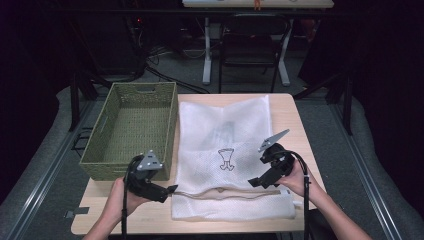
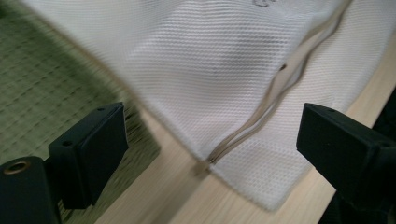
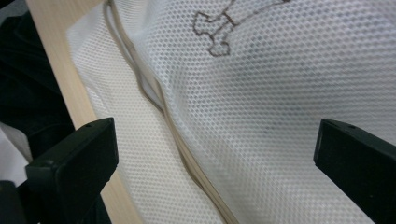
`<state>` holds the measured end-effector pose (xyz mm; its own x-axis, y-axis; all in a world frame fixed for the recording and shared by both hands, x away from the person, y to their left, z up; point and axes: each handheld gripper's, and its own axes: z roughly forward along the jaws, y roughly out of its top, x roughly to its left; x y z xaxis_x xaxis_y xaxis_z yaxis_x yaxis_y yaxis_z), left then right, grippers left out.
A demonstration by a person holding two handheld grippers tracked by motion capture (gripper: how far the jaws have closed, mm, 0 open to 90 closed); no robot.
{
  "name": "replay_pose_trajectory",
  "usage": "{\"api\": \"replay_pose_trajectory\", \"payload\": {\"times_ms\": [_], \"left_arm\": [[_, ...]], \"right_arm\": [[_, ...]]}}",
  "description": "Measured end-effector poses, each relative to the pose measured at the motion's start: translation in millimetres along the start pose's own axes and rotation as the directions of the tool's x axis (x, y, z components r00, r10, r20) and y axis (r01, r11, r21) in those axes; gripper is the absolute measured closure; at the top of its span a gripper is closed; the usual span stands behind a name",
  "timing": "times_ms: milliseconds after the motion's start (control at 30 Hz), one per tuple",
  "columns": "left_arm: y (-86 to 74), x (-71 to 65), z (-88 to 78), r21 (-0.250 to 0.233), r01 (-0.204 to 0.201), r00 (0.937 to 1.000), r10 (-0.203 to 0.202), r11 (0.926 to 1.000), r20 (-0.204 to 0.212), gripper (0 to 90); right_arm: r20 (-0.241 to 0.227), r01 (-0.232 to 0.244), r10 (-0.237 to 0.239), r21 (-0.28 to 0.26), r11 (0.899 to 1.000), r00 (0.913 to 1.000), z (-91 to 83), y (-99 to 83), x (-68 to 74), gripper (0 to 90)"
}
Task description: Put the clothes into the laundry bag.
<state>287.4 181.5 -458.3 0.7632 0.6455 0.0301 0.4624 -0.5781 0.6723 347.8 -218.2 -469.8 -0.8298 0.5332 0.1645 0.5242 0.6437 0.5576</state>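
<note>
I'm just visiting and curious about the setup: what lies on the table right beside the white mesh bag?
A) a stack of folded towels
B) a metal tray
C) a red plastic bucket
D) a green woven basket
D: a green woven rectangular basket sits on the light wooden table, directly along the left edge of the flat white mesh laundry bag in the high view.
</note>
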Motion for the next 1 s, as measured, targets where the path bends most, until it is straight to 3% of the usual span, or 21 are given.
{"api": "replay_pose_trajectory", "payload": {"times_ms": [200,400,633,833,1000], "left_arm": [[-28.2,9.5,-22.1,-0.002,0.066,0.9949,-0.066,0.9978,-0.076,7.8],[-53.7,14.8,-36.5,-0.025,0.146,0.9803,-0.148,0.9890,-0.131,6.7],[-82.4,17.3,-47.0,-0.030,0.231,0.9560,-0.232,0.9726,-0.179,4.6],[-102.7,17.0,-48.6,-0.028,0.300,0.9306,-0.299,0.9535,-0.211,2.6],[-114.9,16.7,-44.9,-0.036,0.340,0.9141,-0.339,0.9398,-0.223,2.4]], "right_arm": [[0.061,-0.033,0.034,-0.024,0.999,0.9975,-12.5,-22.1,-3.6,0.0],[0.111,-0.069,0.076,-0.063,0.996,0.9909,-24.9,-43.4,-1.6,0.0],[0.139,-0.138,0.153,-0.110,0.984,0.9784,-38.2,-69.8,0.5,0.0],[0.162,-0.218,0.244,-0.162,0.962,0.9560,-49.1,-94.7,2.6,0.0],[0.172,-0.281,0.313,-0.185,0.942,0.9340,-50.9,-112.2,-0.8,0.0]]}}
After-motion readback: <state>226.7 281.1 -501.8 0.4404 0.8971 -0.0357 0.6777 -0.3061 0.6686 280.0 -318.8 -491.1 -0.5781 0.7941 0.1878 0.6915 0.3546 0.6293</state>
